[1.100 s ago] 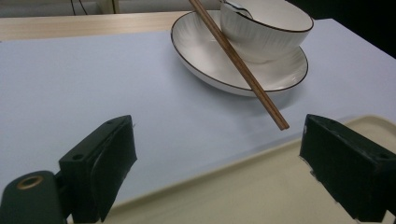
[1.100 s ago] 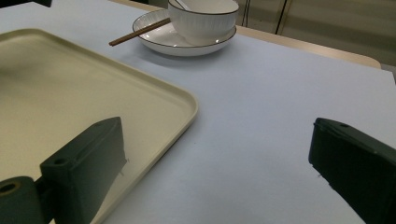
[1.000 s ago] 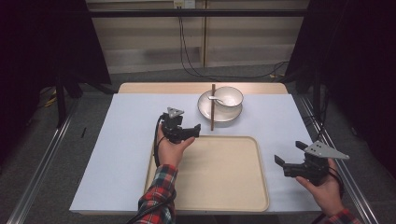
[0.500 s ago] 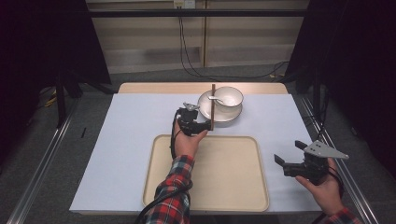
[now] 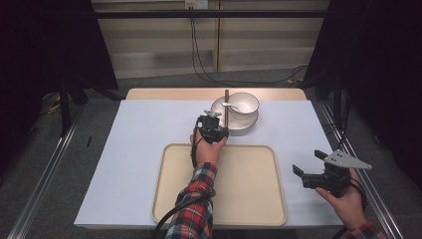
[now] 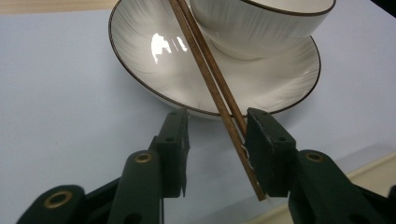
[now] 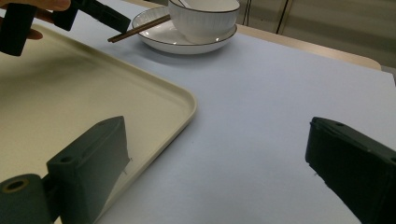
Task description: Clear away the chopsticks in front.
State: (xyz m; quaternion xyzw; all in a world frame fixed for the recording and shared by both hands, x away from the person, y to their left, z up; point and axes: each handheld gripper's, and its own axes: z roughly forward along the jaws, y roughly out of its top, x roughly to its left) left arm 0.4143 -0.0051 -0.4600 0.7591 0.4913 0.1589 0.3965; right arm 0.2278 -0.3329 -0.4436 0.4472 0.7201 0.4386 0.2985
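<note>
The pair of brown wooden chopsticks [image 6: 212,79] lies with its far part on the rim of the shallow white ribbed plate [image 6: 154,70] near the far edge of the tabletop [image 5: 144,139], beside the white ribbed bowl [image 5: 242,105] that stands on that plate; its near end hangs free over the pale blue cover. This overhang is probably why the left tool [image 6: 215,140] comes to that end: there the sticks have room under them for a grasp. The jaws of the left tool have just been closing, and the chopsticks are between them. In the left gripper view the sticks lie against one pad, while the other pad stands apart with a clear gap, so I judge the grip is not yet made. The high view does not show this gap, because the hand covers it, but it shows the cream plastic tray [image 5: 249,199] at the near edge, just before the plate, and a small spoon [image 5: 233,105] in the bowl. The right tool [image 7: 219,172] waits wide and empty near the tray's right edge.
</note>
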